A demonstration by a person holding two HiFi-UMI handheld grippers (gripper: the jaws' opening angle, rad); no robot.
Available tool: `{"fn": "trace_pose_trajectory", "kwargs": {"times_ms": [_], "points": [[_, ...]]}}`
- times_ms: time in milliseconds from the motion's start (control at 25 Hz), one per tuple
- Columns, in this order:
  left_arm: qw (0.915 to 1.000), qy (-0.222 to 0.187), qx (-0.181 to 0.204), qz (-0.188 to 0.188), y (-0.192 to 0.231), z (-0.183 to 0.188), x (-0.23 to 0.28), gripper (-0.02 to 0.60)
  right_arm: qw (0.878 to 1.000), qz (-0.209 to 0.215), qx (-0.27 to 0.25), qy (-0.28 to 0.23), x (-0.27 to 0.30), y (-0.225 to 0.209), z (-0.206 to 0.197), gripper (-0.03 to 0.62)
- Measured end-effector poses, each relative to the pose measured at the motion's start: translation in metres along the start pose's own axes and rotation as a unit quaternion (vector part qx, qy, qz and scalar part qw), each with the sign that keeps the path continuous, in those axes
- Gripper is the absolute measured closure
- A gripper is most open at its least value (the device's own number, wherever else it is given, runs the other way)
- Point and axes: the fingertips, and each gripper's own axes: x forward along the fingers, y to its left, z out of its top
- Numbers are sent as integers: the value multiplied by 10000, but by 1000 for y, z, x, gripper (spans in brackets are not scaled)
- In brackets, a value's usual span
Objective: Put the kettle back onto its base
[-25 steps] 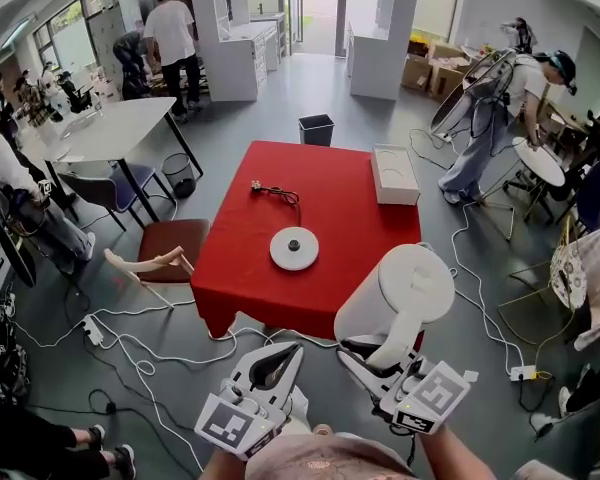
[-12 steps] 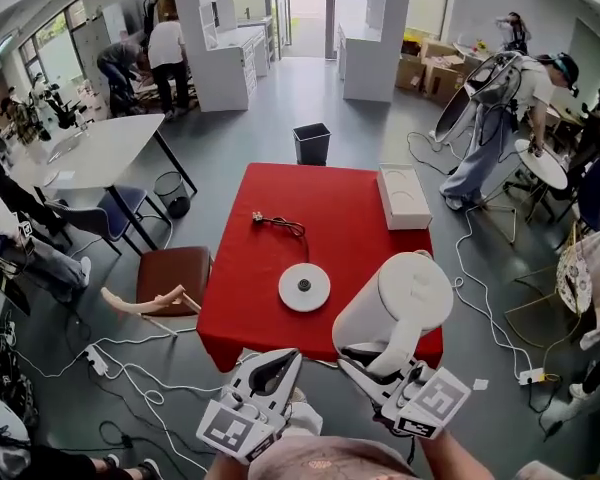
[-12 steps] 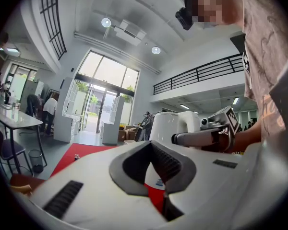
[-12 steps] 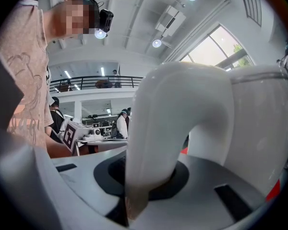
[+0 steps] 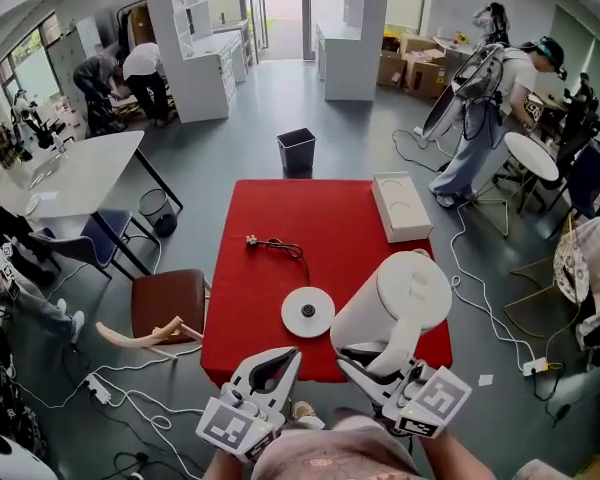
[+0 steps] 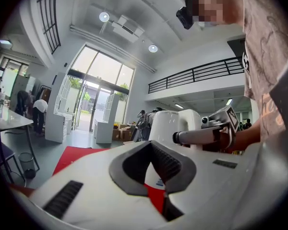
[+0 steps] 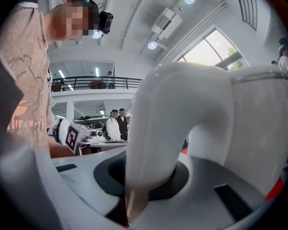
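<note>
My right gripper (image 5: 372, 364) is clamped on the handle of the white kettle (image 5: 405, 290), a jaw pressed to either side. It holds the kettle up, tilted, and from my head view it hangs over the near right corner of the red table (image 5: 350, 218). The round base (image 5: 308, 311) lies on the table to the kettle's left, apart from it, with its cord (image 5: 280, 246) beyond. My left gripper (image 5: 271, 366) is empty, fingertips together.

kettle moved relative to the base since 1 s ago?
Yes. The kettle, held in the right gripper, has come closer to the base. It now hangs just right of it, over the near edge of the red table.
</note>
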Motion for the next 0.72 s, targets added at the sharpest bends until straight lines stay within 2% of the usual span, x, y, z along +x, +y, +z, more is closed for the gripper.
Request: {"fn": "trace_pose_trajectory", "kwargs": {"times_ms": [720], "points": [[9997, -33, -172, 159, 8, -2, 33, 595, 9996, 168, 32, 204, 9, -40, 0, 526]]}}
